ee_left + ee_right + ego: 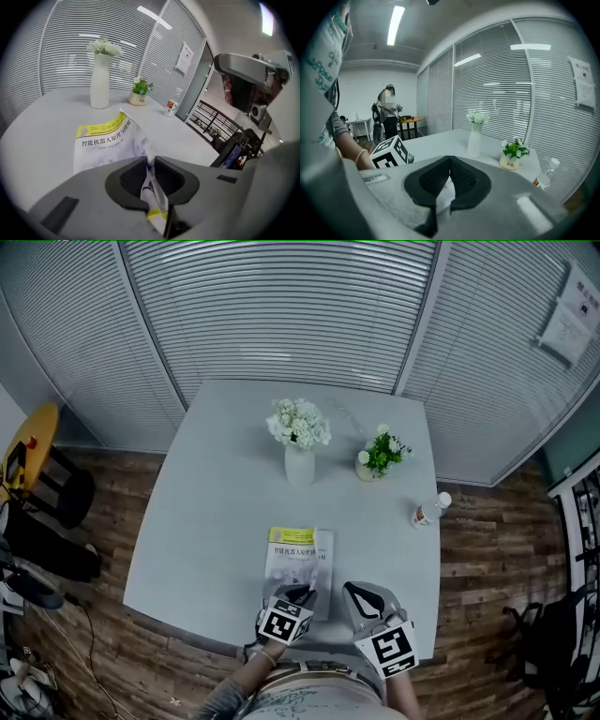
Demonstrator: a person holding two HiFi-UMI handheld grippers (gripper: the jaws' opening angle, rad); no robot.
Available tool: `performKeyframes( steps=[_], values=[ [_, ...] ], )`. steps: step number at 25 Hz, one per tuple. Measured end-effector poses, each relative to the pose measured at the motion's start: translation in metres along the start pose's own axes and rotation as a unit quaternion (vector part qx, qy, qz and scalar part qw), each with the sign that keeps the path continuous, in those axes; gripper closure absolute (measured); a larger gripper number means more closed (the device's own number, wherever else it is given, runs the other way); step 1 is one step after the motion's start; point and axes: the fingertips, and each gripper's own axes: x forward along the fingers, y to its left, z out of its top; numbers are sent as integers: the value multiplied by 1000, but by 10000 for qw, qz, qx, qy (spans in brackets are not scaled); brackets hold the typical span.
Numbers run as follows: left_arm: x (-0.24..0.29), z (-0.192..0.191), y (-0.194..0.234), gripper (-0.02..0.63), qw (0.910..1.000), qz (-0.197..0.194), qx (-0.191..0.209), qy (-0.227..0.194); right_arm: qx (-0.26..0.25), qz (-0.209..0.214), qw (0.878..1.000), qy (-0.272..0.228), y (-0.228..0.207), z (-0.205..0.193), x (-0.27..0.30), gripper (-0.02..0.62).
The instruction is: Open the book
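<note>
A book (pixel 298 563) with a yellow band and grey cover lies near the table's front edge. My left gripper (pixel 298 594) is at its near end, shut on the cover's edge, and the cover (pixel 103 140) rises off the pages and runs in between the pads of my left gripper (pixel 150 161). My right gripper (pixel 352 592) hovers just right of the book with its pads together at the tips. In the right gripper view, my right gripper (pixel 450 161) holds nothing I can make out; only a white surface shows through the gap below the tips.
On the grey table (pixel 216 521) stand a white vase of flowers (pixel 299 465), a small potted plant (pixel 375 460) and a plastic bottle (pixel 429 510) towards the right edge. A yellow stool (pixel 28 446) is at far left. A person (pixel 386 117) stands in the background.
</note>
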Motion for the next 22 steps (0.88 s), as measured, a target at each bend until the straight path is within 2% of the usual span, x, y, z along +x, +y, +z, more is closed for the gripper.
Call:
performKeyframes(
  steps=[8,22],
  values=[
    [-13,0,11,575,9994,-200,-259,-135,-10,-40,10000,-3,15,1,14,593],
    [-29,-3,35,584,9987,-317,-363,-185,94,-149,9998,88,37,2,32,593]
  ],
)
